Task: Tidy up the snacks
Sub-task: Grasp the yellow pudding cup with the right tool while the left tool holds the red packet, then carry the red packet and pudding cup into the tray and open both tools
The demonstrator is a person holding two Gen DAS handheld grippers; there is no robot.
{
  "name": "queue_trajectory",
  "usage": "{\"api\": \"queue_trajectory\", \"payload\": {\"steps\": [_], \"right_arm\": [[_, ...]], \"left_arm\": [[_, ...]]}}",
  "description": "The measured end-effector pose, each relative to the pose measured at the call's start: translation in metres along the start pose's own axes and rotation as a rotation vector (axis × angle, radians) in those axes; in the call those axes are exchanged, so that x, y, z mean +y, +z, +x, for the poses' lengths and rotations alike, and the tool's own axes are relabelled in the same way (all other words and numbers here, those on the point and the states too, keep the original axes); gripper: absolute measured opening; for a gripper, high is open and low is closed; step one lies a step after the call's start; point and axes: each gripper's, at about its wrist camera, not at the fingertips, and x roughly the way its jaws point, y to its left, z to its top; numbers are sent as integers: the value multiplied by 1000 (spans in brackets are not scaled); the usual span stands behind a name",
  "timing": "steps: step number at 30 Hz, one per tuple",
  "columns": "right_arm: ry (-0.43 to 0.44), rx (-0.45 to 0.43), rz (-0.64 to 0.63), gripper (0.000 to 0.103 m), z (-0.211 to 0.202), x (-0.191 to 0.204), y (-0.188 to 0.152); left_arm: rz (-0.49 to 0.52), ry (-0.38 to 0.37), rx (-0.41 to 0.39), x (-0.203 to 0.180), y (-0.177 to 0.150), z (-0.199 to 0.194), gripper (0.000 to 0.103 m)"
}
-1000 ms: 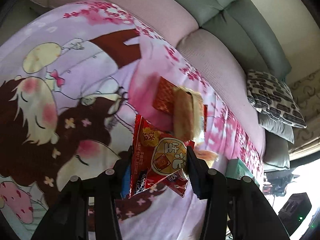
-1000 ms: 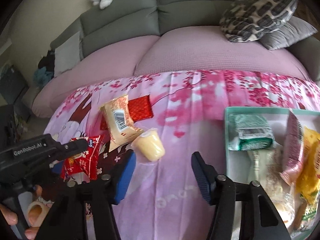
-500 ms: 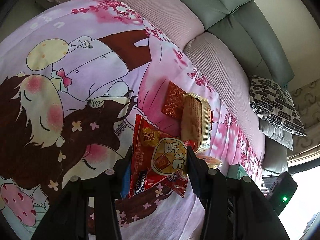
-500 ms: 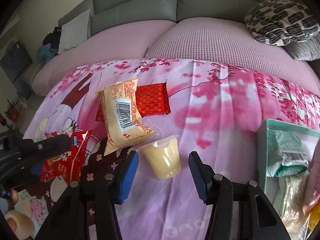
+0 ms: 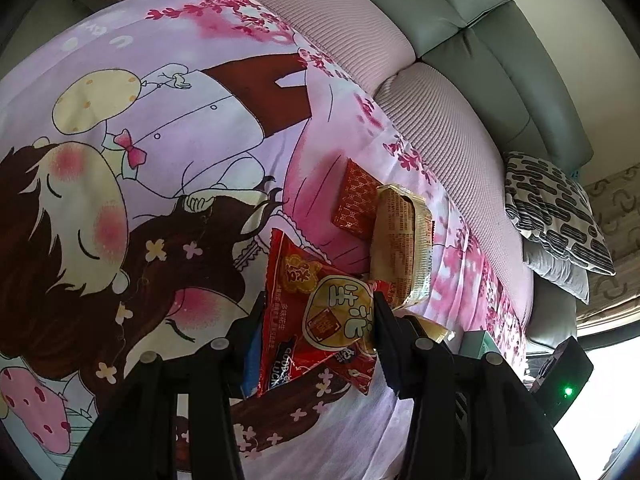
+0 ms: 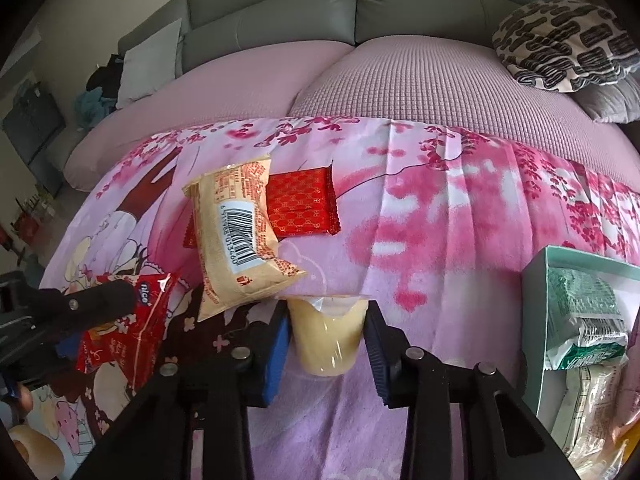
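My left gripper (image 5: 316, 320) is shut on a red peanut snack bag (image 5: 316, 312), held just above the pink cartoon blanket; the bag also shows in the right wrist view (image 6: 132, 328). My right gripper (image 6: 326, 324) has closed in around a yellow pudding cup (image 6: 326, 332) lying on the blanket, with its pads at both sides of the cup. A tan bread packet (image 6: 238, 236) and a red patterned packet (image 6: 304, 208) lie just beyond the cup. A teal box (image 6: 536, 280) with several packed snacks sits at the right.
The blanket (image 6: 440, 220) covers a pink sofa seat (image 6: 400, 80) with grey backrest cushions. A patterned pillow (image 6: 568, 44) lies at the back right. The left gripper's arm (image 6: 60, 312) reaches in from the left of the right wrist view.
My right gripper moved forward to the pudding cup and its jaws narrowed around it. My left gripper kept hold of the red bag and shifted only slightly.
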Motion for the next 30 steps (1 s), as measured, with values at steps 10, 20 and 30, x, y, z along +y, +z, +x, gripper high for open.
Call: {"api": "queue_trajectory", "payload": {"steps": [10,20,30], "right_arm": [[9,-44,65,37,-21,-11,-7],[17,-134,144,37,-73,-32,-10],[-6,-221,201,37,-133,-49,-16]], "left_arm": [[20,0,-8,-4,-1,-1,50],[58,-1,-28,-17,-4,-9,50],[141,-47,-39,-49,-15,-22,49]]}}
